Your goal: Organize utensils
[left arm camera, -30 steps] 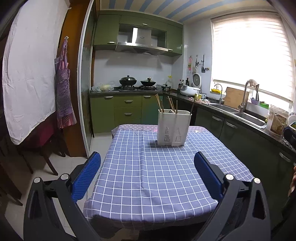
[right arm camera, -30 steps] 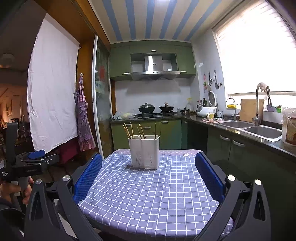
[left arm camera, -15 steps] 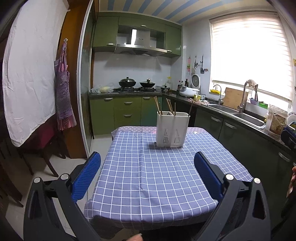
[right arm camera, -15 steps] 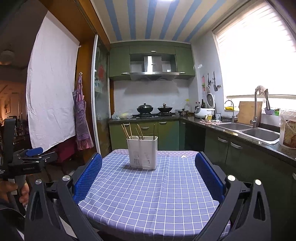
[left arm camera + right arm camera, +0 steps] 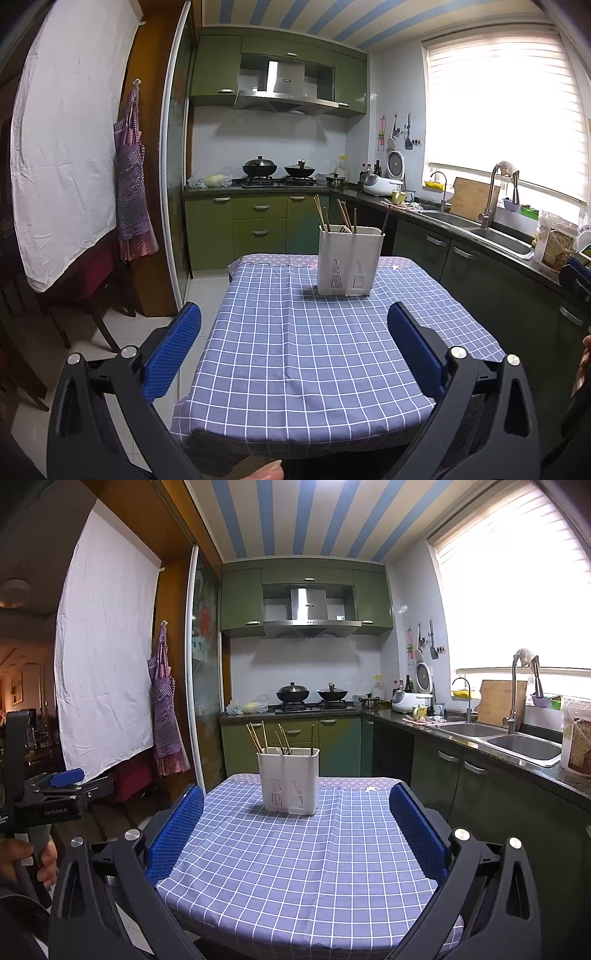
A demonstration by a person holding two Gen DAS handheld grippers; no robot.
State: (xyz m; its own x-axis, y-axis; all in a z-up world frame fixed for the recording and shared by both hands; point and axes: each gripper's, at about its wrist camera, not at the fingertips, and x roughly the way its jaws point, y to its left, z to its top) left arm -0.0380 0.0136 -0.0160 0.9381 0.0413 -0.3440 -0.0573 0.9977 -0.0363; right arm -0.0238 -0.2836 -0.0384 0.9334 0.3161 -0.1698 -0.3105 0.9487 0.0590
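A white slotted utensil holder [image 5: 349,260] [image 5: 289,781] stands upright at the far end of the table with the blue checked cloth [image 5: 314,354] [image 5: 295,864]. Several wooden chopsticks [image 5: 321,216] [image 5: 258,734] and a dark utensil stick up out of it. My left gripper [image 5: 294,317] hangs open over the near half of the table, nothing between its blue pads. My right gripper [image 5: 295,799] is open too, well short of the holder. In the right wrist view the left gripper's body [image 5: 51,797] shows at the left, held in a hand [image 5: 22,853].
Green cabinets, a stove with two woks [image 5: 277,170] and a counter with a double sink [image 5: 476,227] run along the back and right. A chair [image 5: 74,306] and a hanging apron [image 5: 131,192] are to the left of the table.
Both cameras have drifted slightly: the holder sits a little lower and nearer the middle in each view. Both grippers stay open.
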